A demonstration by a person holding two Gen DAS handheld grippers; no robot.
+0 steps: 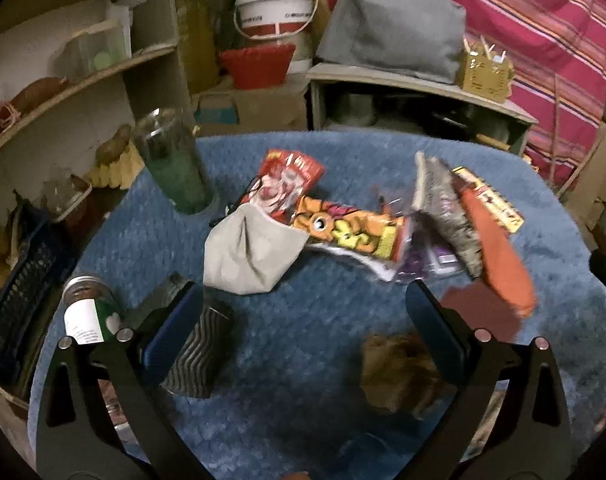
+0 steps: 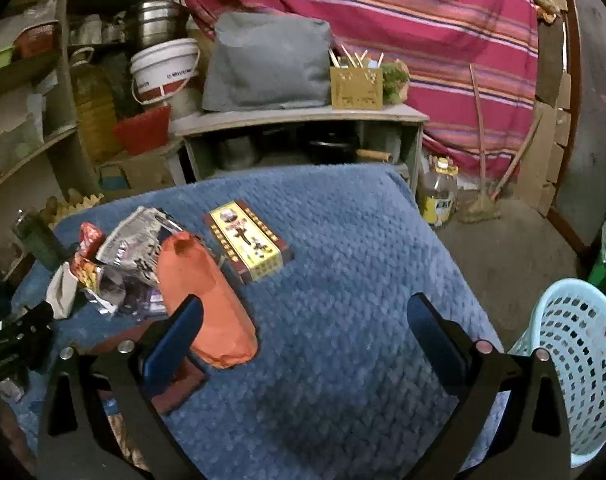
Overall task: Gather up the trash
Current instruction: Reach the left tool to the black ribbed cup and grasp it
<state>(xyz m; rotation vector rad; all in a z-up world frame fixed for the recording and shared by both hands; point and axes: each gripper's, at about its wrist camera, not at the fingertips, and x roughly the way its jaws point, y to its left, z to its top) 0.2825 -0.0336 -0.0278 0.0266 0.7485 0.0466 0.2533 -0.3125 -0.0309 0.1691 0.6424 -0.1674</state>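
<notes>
Your left gripper (image 1: 303,320) hangs spread and empty over the blue worktop (image 1: 303,380); the grey face mask (image 1: 247,252) and orange snack wrapper (image 1: 355,236) lie just ahead of it. Your right gripper (image 2: 303,324), likewise spread, has the orange packet (image 2: 203,296) touching its left finger and the pale blue basket (image 2: 579,364) to its right.

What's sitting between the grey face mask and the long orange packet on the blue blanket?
In the left wrist view, between the face mask and the orange packet lie an orange-and-yellow snack wrapper, a purple wrapper and a crumpled silver wrapper.
</notes>
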